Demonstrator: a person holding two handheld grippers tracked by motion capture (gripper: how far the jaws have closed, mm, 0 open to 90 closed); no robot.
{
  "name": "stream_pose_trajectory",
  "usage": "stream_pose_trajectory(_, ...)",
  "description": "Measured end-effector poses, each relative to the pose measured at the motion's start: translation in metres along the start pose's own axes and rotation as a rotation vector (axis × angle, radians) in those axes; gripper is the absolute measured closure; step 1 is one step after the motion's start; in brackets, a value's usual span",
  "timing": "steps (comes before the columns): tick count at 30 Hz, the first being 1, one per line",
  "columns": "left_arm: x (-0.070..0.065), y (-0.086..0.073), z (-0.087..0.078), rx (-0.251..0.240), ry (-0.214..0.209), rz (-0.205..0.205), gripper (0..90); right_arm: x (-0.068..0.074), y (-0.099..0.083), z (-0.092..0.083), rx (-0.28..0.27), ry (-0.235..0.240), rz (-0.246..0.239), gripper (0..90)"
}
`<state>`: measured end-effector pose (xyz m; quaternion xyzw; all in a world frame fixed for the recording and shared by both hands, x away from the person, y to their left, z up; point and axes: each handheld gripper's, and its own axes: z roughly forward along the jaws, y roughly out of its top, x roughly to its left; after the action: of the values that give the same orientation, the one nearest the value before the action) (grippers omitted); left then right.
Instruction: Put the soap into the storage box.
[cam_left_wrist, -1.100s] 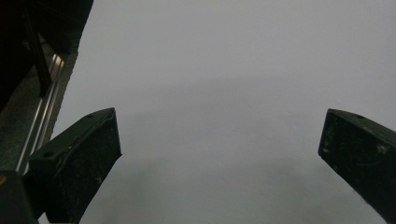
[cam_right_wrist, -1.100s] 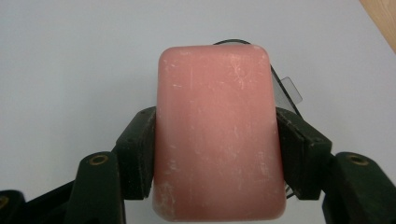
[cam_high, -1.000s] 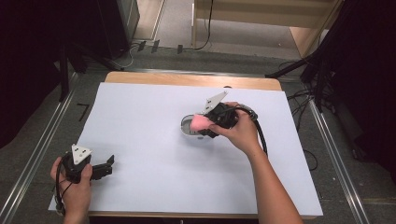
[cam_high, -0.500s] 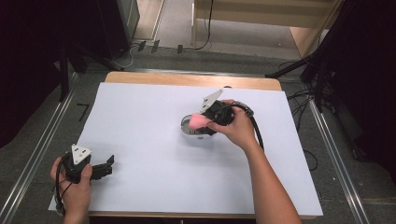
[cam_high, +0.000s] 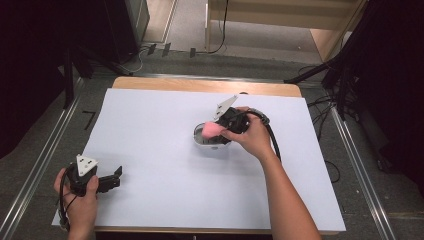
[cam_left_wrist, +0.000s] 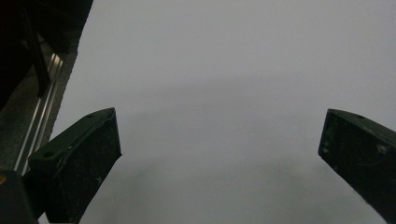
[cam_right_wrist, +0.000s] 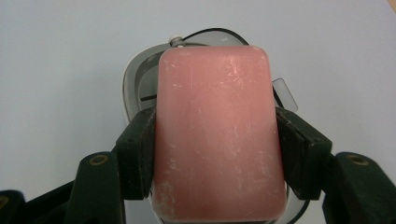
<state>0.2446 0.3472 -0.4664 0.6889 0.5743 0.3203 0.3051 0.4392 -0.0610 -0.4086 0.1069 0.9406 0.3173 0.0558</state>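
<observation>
Soap (cam_right_wrist: 218, 135), a pink bar with rounded corners and a scuffed, whitish-streaked face, sits clamped between the pads of the right gripper (cam_right_wrist: 219, 149), one black jaw pressed against each long side. In the high view the right gripper (cam_high: 220, 131) holds the soap (cam_high: 211, 131) over a small white dish (cam_high: 210, 144) that lies near the middle of the tabletop, a little toward its far edge and right of centre. Seen from the right gripper view, the dish (cam_right_wrist: 140, 79) is a white oval shell with a grey inside, and the bar covers most of it; whether the bar rests on the dish or hangs just above it cannot be told. The person's right hand (cam_high: 252, 137) wraps the gripper body, with a black cable looping behind it.

The left gripper (cam_high: 102, 181) lies low at the near left corner of the tabletop, held in the left hand (cam_high: 80, 197), well apart from the dish. Its jaws stand wide apart with nothing between them, only the white sheet (cam_left_wrist: 224, 93) that covers the table (cam_high: 200, 84). A strip of bare wood shows along the far edge.
</observation>
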Motion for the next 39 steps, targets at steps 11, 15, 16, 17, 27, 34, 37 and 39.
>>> stream_pose_trajectory(11,0.0,0.0,0.0,0.0,-0.003,-0.003,0.0,-0.002,-0.001,0.002,-0.037,0.009,0.053,31.8)
stream_pose_trajectory(15,0.0,0.0,0.0,0.0,-0.003,-0.004,0.0,-0.003,-0.002,-0.003,-0.065,-0.013,0.088,31.5)
stream_pose_trajectory(16,0.0,0.0,0.0,0.0,-0.003,-0.004,0.0,-0.003,-0.002,-0.003,-0.065,-0.013,0.088,31.5)
stream_pose_trajectory(17,0.0,0.0,0.0,0.0,-0.003,-0.004,0.0,-0.003,-0.003,-0.006,-0.066,-0.017,0.112,31.4)
stream_pose_trajectory(27,0.0,0.0,0.0,0.0,0.0,-0.001,0.0,-0.002,-0.02,-0.015,-0.123,-0.077,0.235,27.4)
stream_pose_trajectory(34,0.0,0.0,0.0,0.0,0.001,0.001,0.0,0.003,-0.033,-0.025,-0.145,-0.12,0.289,18.9)
stream_pose_trajectory(37,0.0,0.0,0.0,-0.001,0.001,0.001,0.0,0.008,-0.039,-0.031,-0.147,-0.212,0.317,13.2)
stream_pose_trajectory(39,0.0,0.0,0.0,-0.001,0.001,0.001,0.0,0.01,-0.043,-0.034,-0.165,-0.21,0.337,13.2)
